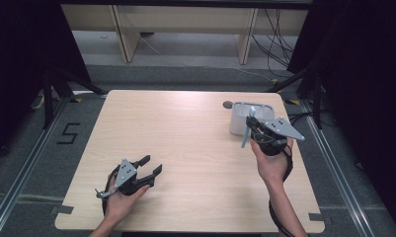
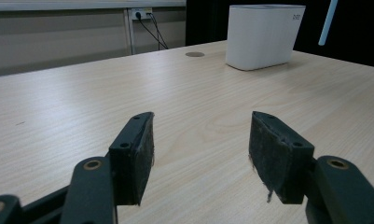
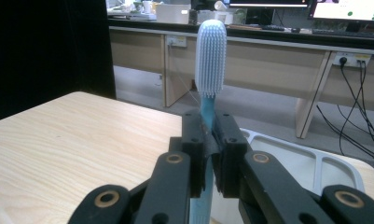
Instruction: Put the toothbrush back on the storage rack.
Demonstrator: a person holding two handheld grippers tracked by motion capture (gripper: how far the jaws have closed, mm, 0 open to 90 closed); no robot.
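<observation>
Right tool (image 3: 211,154) clamping toothbrush (image 3: 210,60), floor mark "5" (image 1: 69,133)

table (image 1: 185,148): pale matt wood grain | holder (image 1: 240,118): smooth white plastic | toothbrush (image 3: 210,70): blue plastic, rubbery bristles

This is a lab or office test room. A light wooden tabletop (image 1: 185,148) stands on grey carpet between metal floor rails (image 1: 27,163), with a taped numeral (image 1: 68,133) at its left. Black curtains (image 1: 18,49) flank it. Far behind stand wooden desks (image 3: 278,60) carrying monitors (image 3: 348,9), with wall sockets (image 3: 348,58) and trailing cables (image 1: 277,44).
</observation>
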